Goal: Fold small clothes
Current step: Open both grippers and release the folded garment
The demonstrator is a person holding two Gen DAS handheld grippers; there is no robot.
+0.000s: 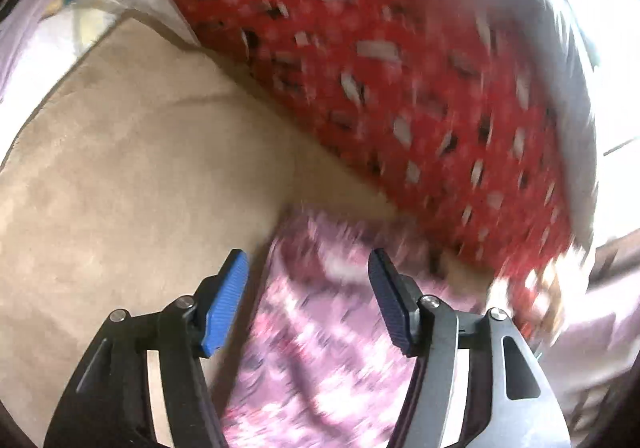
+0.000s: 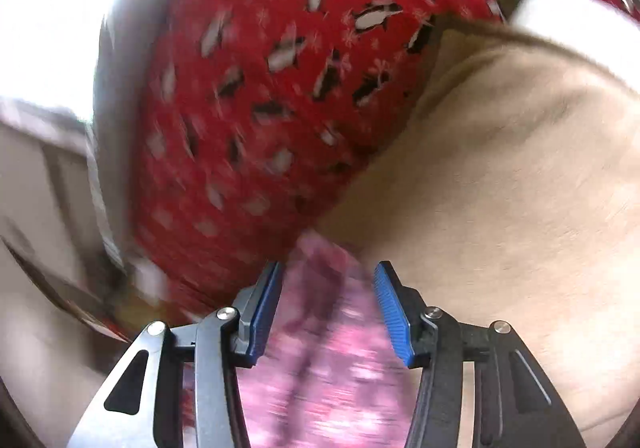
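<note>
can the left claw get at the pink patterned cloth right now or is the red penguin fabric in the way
Probably yes. The left claw is open with the pink patterned cloth lying right between and below its pads, nothing over it. The red penguin fabric sits farther ahead, beyond the cloth, on the beige surface. Motion blur hides whether they touch.

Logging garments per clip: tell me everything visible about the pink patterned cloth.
The pink patterned cloth is soft fabric, pink and white with darker purplish marks, creased into folds and blurred by motion. It lies between the open fingers of both the left gripper and the right gripper; contact with the pads is unclear. Its far end meets the beige surface beside the red penguin-print fabric.
</note>
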